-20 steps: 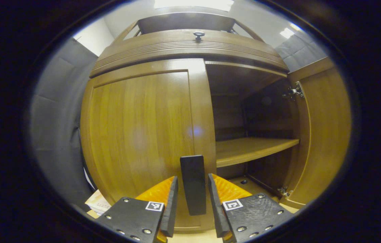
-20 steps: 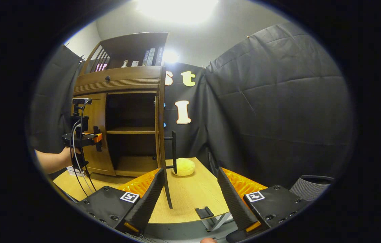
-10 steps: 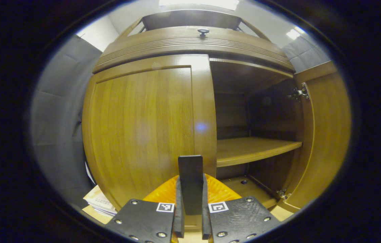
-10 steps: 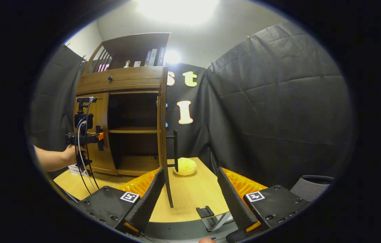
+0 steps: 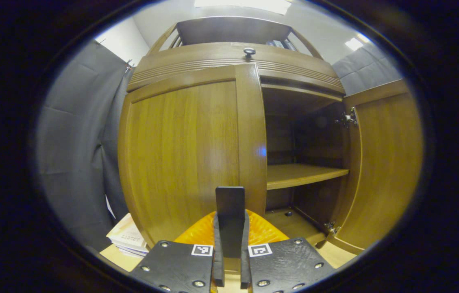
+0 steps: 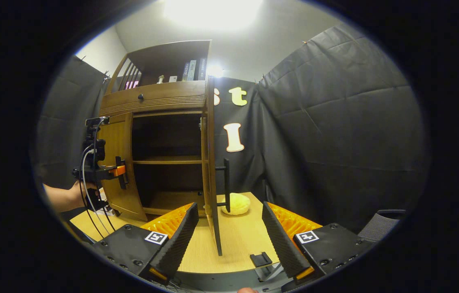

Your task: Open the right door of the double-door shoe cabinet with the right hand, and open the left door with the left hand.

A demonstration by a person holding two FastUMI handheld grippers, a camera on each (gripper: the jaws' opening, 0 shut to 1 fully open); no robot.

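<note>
Slippage is the main risk here: the left gripper (image 5: 229, 260) is clenched on the left door handle (image 5: 229, 219), a flat, smooth, dark vertical bar, and a pull angled off the door's hinge arc could, I judge, let the bar slide out from between the ridged fingers (image 5: 217, 252). The left door (image 5: 184, 154) of the shoe cabinet (image 6: 154, 99) looks just cracked at its inner edge, though the fisheye bend makes that hard to confirm. The right door (image 6: 212, 162) stands swung wide, edge-on in the right gripper view, its bar handle (image 6: 227, 185) on the outer face, so 1 of the 2 doors is done. The right gripper (image 6: 229, 236) hangs in front of the cabinet with its fingers spread and nothing between them, well apart from that door. A 2nd risk is the left door swinging out against the stack of papers (image 5: 125, 240) lying just beside the cabinet's left foot. The cabinet is glossy brown wood with visible grain, a reeded top band, a small round knob (image 5: 249, 51) and a plain shelf (image 5: 300, 174) inside. A soft yellow round lump (image 6: 238, 203) sits on the pale wooden table (image 6: 241, 244) behind the right door.
</note>
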